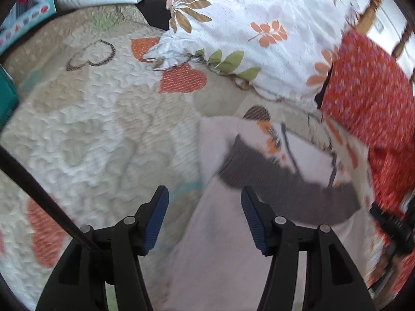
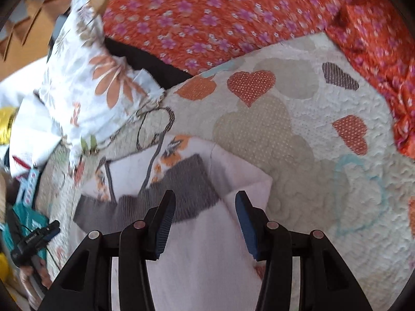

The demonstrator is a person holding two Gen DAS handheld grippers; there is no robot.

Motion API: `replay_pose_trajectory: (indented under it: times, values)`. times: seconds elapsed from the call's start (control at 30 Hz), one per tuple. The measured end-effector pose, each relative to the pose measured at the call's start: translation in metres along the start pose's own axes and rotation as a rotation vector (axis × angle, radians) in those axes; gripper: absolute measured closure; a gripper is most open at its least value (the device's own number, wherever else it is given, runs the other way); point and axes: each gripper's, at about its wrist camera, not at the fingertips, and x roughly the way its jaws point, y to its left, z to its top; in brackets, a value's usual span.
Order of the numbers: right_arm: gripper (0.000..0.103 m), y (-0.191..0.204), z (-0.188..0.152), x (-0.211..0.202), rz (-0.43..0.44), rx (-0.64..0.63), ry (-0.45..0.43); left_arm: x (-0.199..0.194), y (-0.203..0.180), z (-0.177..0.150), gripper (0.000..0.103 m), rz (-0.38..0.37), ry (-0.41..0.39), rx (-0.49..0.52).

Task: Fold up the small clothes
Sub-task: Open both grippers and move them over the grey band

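A small pale pink garment (image 1: 225,259) with a grey band and an orange print lies partly folded on the quilted heart-pattern bedspread (image 1: 90,129). My left gripper (image 1: 205,191) hovers over the garment's left edge, open, with nothing between its blue pads. In the right wrist view the same garment (image 2: 207,246) lies under my right gripper (image 2: 205,194), which is open and empty above the pink cloth just below the grey band (image 2: 186,181). A folded corner of the garment (image 2: 249,178) points right.
A white floral pillow (image 1: 246,26) lies at the back. Red flowered fabric (image 2: 220,13) covers the far side and right edge of the bed. A wooden bed frame (image 1: 371,7), a teal box (image 1: 6,98) and paper items (image 2: 28,129) sit at the margins.
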Motion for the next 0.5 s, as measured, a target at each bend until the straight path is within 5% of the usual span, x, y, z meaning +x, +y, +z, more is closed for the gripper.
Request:
replay_pose_trajectory:
  times: [0.17, 0.4, 0.5]
  values:
    - [0.042, 0.01, -0.016, -0.022, -0.055, -0.113, 0.008, -0.018, 0.022, -0.025, 0.034, 0.096, 0.01, 0.038]
    - [0.04, -0.004, -0.05, -0.034, -0.199, -0.21, 0.073, 0.003, 0.045, -0.043, 0.034, 0.052, 0.118, -0.043]
    - [0.062, -0.009, -0.062, -0.029, -0.199, -0.229, 0.115, 0.011, 0.044, -0.05, 0.034, 0.044, 0.153, -0.035]
